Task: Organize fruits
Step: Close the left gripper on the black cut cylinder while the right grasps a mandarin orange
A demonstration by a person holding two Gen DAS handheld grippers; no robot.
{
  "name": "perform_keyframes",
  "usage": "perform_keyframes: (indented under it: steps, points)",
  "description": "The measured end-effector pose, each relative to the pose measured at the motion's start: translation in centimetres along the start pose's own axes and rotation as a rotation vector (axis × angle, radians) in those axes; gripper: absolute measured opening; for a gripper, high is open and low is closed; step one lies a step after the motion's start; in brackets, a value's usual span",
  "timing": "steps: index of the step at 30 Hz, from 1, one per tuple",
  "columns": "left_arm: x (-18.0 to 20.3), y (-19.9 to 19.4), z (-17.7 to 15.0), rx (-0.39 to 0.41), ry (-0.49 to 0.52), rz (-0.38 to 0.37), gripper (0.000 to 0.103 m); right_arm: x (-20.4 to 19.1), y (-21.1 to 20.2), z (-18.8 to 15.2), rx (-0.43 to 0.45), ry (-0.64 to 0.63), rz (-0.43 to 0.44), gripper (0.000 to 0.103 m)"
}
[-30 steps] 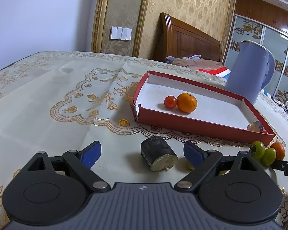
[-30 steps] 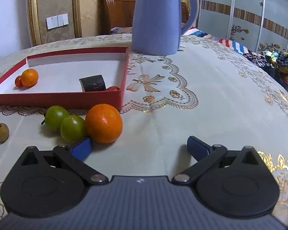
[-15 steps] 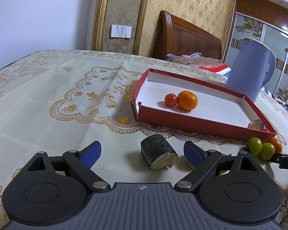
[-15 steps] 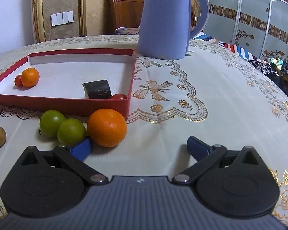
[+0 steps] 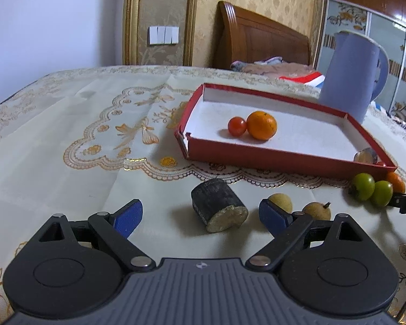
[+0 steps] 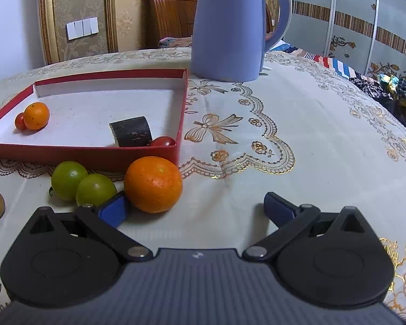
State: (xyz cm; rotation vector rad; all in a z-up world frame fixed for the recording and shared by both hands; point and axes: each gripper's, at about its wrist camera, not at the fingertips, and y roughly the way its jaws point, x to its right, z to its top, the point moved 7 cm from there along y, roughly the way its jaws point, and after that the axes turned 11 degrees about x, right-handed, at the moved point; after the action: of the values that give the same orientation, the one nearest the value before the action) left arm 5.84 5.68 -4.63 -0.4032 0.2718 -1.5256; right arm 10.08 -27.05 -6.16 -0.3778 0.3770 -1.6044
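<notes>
Fruits sit partly inside the red tray (image 5: 289,159) and partly loose on the tabletop (image 5: 67,178), so we judge the sorting about half done. In the tray lie a small orange (image 5: 261,124) touching a cherry tomato (image 5: 237,126), plus a dark cut piece (image 6: 131,131) with another small tomato (image 6: 163,141) in the near corner.

Outside, the dark stub with a pale cut face (image 5: 219,208) lies between the blue pads of the left tongs (image 5: 201,218), which stand wide open and touch nothing. Two small tan fruits (image 5: 280,202) sit just beyond its right pad. The right tongs (image 6: 196,208) are also spread wide and empty; their left pad (image 6: 113,211) sits just beside the large orange (image 6: 153,184) and the nearer of two green fruits (image 6: 96,189) (whether it touches them we cannot tell).

For the left side, we would centre the stub between the pads and close on its rounded flanks, not the crumbly cut face, since it may roll. For the right, we should shift left until the orange sits squarely between the pads; closing from here would likely knock it into the green pair.
</notes>
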Motion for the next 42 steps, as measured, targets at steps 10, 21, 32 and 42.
perform_keyframes:
  steps: [10,21,32,42]
  points:
    - [-0.3,0.5,-0.1,-0.034,0.079,0.146,0.095,0.2,0.1,-0.1,-0.002,0.016,0.01,0.103]
    - [0.1,0.7,-0.1,-0.04,0.068,0.088,0.096,0.6,-0.1,0.0,0.017,0.061,0.034,0.103]
    - [0.1,0.7,0.0,-0.038,0.075,0.092,0.095,0.0,-0.2,0.1,0.023,0.028,0.049,0.097]
    - [0.4,0.5,0.0,-0.034,0.071,0.073,0.095,-0.7,-0.5,0.3,0.035,-0.007,0.081,0.08]
